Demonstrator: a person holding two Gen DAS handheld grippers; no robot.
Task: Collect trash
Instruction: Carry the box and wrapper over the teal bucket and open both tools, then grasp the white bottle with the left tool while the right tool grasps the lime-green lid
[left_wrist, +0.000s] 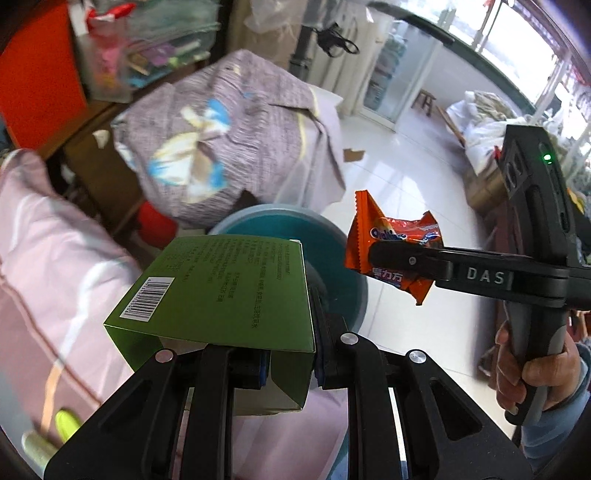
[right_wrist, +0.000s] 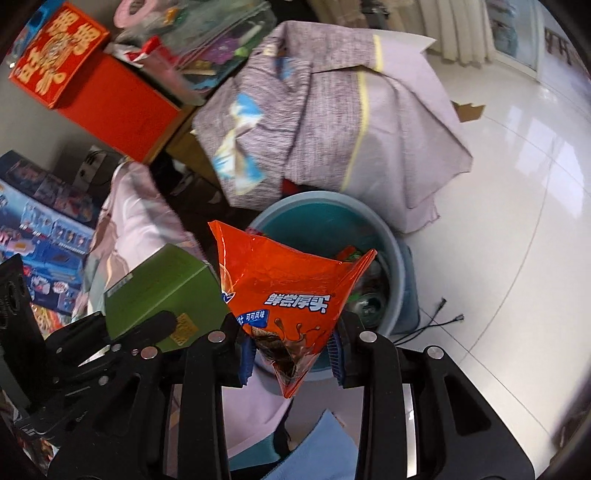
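Green box (left_wrist: 218, 295) clamped in left hand-held gripper (left_wrist: 290, 363), over bin (left_wrist: 354, 251).

Left gripper (left_wrist: 288, 369) is clamped on a green carton (left_wrist: 221, 291), barcode face to the left, open flap end toward the camera. Beyond the carton stands a blue bin (left_wrist: 343, 243) on white floor tiles (left_wrist: 406, 177). Right gripper (left_wrist: 373, 251) enters from the right, closed on an orange snack wrapper (left_wrist: 391, 236) beside the bin's rim. A hand (left_wrist: 532, 365) grips its handle. Pink bedding (left_wrist: 48, 251) lies left; a grey patterned cloth (left_wrist: 229, 129) drapes behind.
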